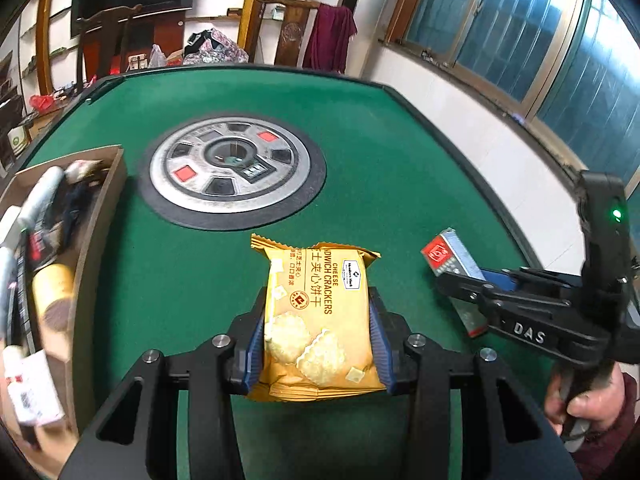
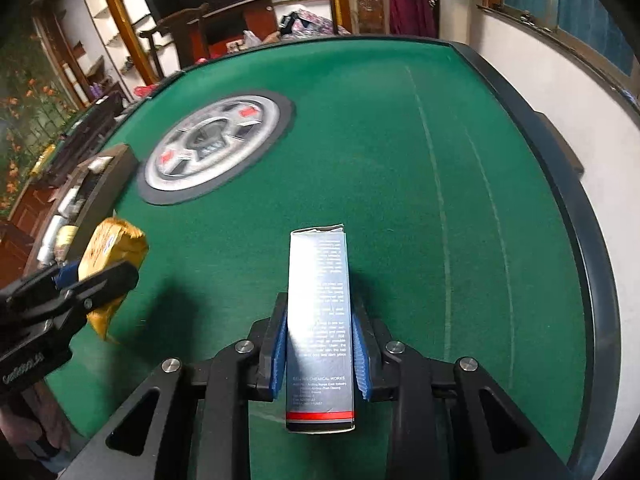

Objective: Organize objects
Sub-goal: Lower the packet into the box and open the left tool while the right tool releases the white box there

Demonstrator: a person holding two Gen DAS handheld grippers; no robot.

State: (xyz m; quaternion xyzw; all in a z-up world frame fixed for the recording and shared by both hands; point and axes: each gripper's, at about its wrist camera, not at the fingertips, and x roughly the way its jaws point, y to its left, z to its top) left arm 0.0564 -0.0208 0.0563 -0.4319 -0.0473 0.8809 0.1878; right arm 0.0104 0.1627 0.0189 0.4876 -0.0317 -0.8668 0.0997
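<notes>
— Cracker packet (image 1: 318,322): clamped between the pads of the left hand-held gripper (image 1: 318,344), lower middle of the frame, apparently lifted off the green tabletop (image 1: 360,152).

— And the silver carton (image 2: 320,328)?

— Pinched lengthwise in the right hand-held gripper (image 2: 320,354), low centre of its view.

— Step in hand?

— Carrying, judging by both loads gripped. Cardboard box (image 1: 102,208) at left edge, already part filled; contents blurred, hard to name.

— Next?

— Swing leftward over the box wall, lower, then release, packet first, being nearer.
</notes>
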